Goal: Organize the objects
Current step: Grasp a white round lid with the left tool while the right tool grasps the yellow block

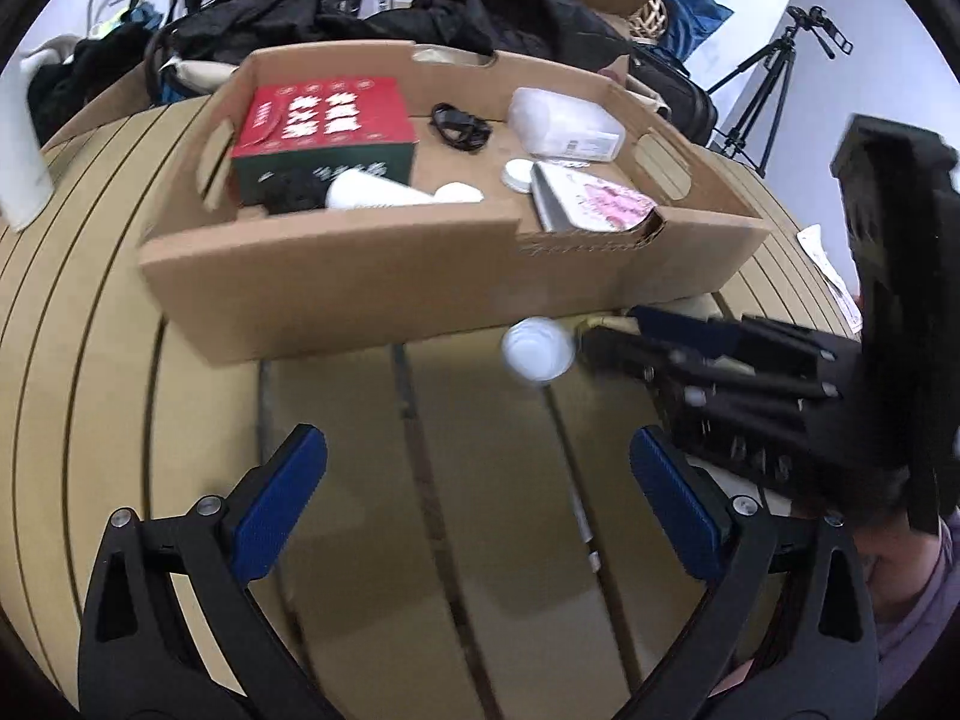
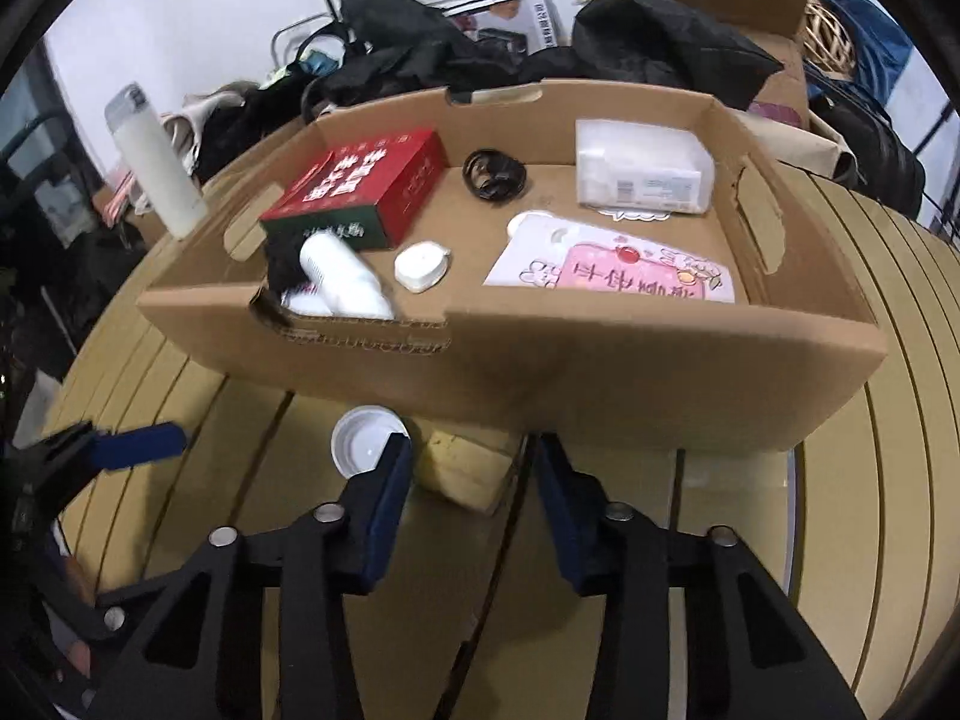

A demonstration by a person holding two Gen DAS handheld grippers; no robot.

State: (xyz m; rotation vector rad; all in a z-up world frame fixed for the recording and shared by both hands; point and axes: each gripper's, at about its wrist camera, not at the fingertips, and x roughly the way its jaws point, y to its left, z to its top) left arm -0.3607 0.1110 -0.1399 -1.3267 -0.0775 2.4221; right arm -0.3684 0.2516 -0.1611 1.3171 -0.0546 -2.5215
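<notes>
A cardboard tray (image 2: pixel 600 366) stands on the tan slatted table and shows in the left wrist view too (image 1: pixel 384 282). It holds a red and green box (image 2: pixel 360 192), white bottles (image 2: pixel 342 276), a black cable coil (image 2: pixel 495 174), a clear plastic box (image 2: pixel 645 174), a small white case (image 2: pixel 422 266) and a pink printed card (image 2: pixel 624 276). A yellow sponge (image 2: pixel 465 465) lies on the table against the tray's front wall, between the fingers of my right gripper (image 2: pixel 471 468), whose jaws stand around it. A white cap (image 2: pixel 363 447) lies just left of it. My left gripper (image 1: pixel 477 480) is open and empty above the table.
Black bags and clothes (image 2: pixel 420 54) pile up behind the tray. A white flask (image 2: pixel 156 162) stands at the table's left. A tripod (image 1: pixel 774 84) stands at the far right. A thin pen (image 1: pixel 582 516) lies on the table near the left gripper.
</notes>
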